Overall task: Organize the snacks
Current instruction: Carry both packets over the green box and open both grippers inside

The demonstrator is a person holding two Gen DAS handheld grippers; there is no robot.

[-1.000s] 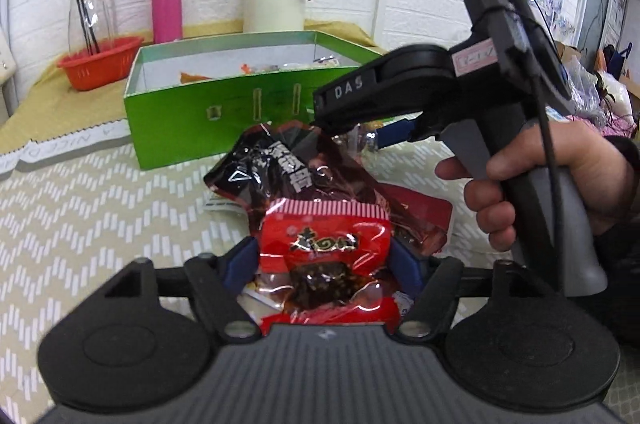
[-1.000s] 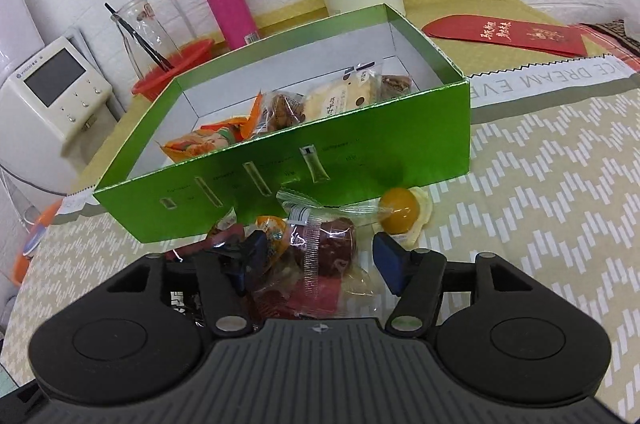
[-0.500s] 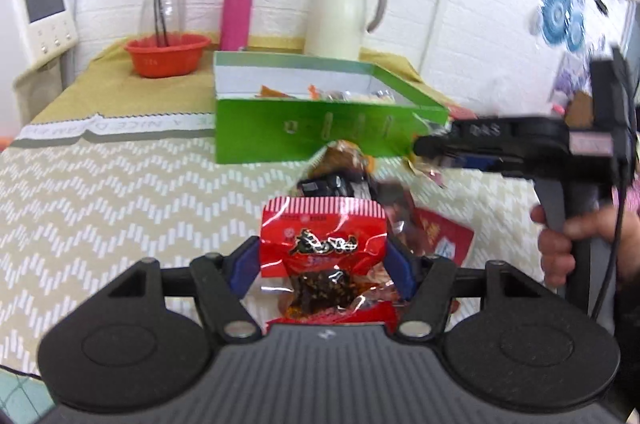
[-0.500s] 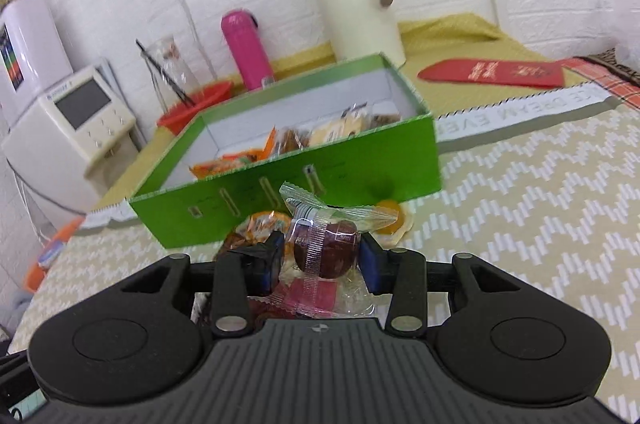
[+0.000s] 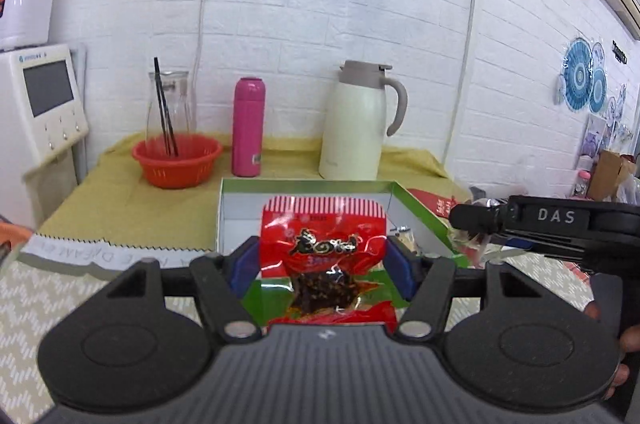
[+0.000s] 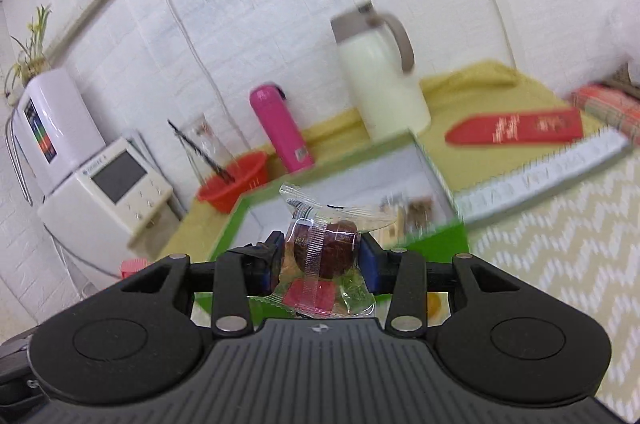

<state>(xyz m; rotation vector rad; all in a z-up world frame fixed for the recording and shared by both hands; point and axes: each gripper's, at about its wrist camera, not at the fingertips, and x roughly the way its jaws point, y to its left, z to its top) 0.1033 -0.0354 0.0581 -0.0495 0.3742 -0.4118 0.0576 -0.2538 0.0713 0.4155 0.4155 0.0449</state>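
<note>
The red snack packet (image 5: 322,248), with a striped top edge and a clear window showing dark pieces, sits low in the centre of the left wrist view, clenched between the blue pads of the left tongs (image 5: 322,266), which stand partly apart at the packet's width and press on its two sides. Behind it, in the middle of the frame, lies the open green box (image 5: 416,220) with its white inside. In the right wrist view, the clear-wrapped dark round snack (image 6: 325,244) is in the lower centre, gripped by the right tongs (image 6: 320,258); their jaws closed in on it within the past second, and the pads now touch the wrapper on both sides. The same green box (image 6: 452,230) stands just beyond, holding a few small packets toward its right end. The right tongs also show at the right edge of the left wrist view, marked DAS. Farther back on the table (image 5: 100,191), across the middle of both frames, stand an orange basket (image 5: 176,159), a pink bottle (image 5: 248,127) and a cream thermos jug (image 5: 356,123).
</note>
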